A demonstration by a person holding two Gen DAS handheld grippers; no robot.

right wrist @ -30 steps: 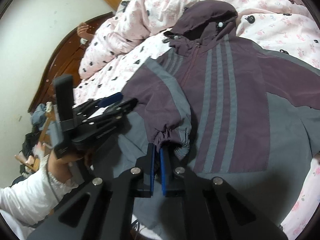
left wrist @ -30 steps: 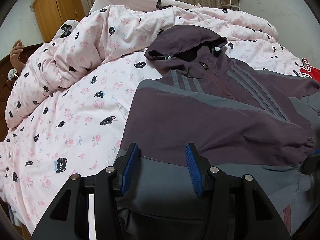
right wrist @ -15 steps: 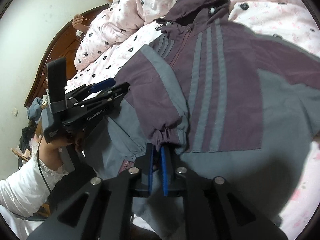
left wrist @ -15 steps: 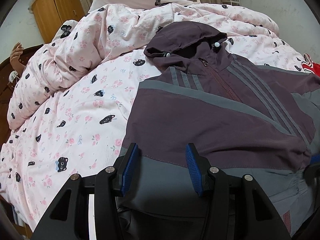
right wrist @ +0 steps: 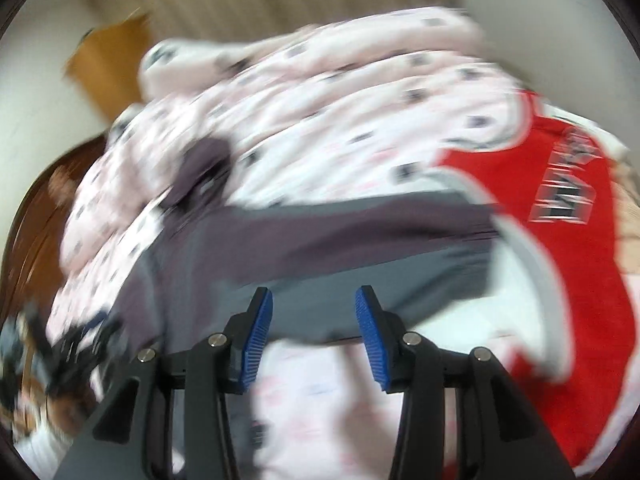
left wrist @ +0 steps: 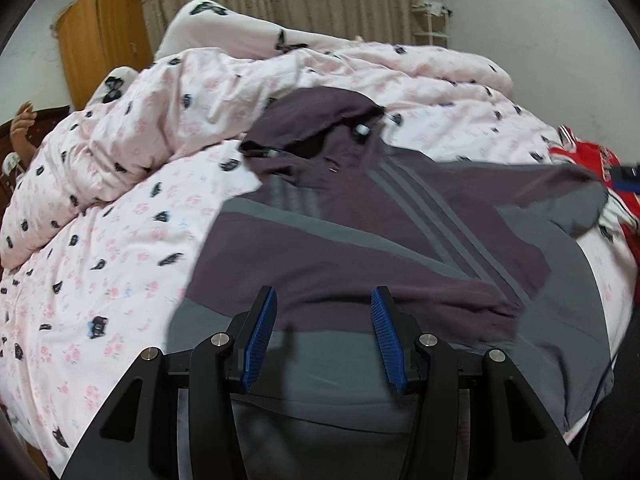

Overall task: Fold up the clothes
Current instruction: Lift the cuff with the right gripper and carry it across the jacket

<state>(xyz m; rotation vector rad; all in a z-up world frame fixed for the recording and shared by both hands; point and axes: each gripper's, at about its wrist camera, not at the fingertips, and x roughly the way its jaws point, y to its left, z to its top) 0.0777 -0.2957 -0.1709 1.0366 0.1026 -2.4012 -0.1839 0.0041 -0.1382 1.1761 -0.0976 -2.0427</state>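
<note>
**On the bed: one sleeve folded in, the other stretched out**

Across a pink cat-print duvet (left wrist: 120, 240) lies a purple and grey hooded jacket (left wrist: 380, 248), front up, hood toward the pillows. One sleeve (left wrist: 400, 300) is folded across the chest, its gathered cuff near the middle. The other sleeve (right wrist: 360, 240) reaches sideways toward a red jersey (right wrist: 560, 208).

The left gripper (left wrist: 324, 336) hovers low over the jacket's grey hem, jaws wide apart, holding nothing. The right gripper (right wrist: 314, 336) hangs above the outstretched sleeve, jaws also wide apart and empty; its view is heavily blurred.

Judging by this, the outstretched sleeve is next. To fold it well, grip close to the cuff, lift only slightly, and carry it straight across to mirror the folded sleeve, keeping the shoulder flat and clear of the jersey.
</note>
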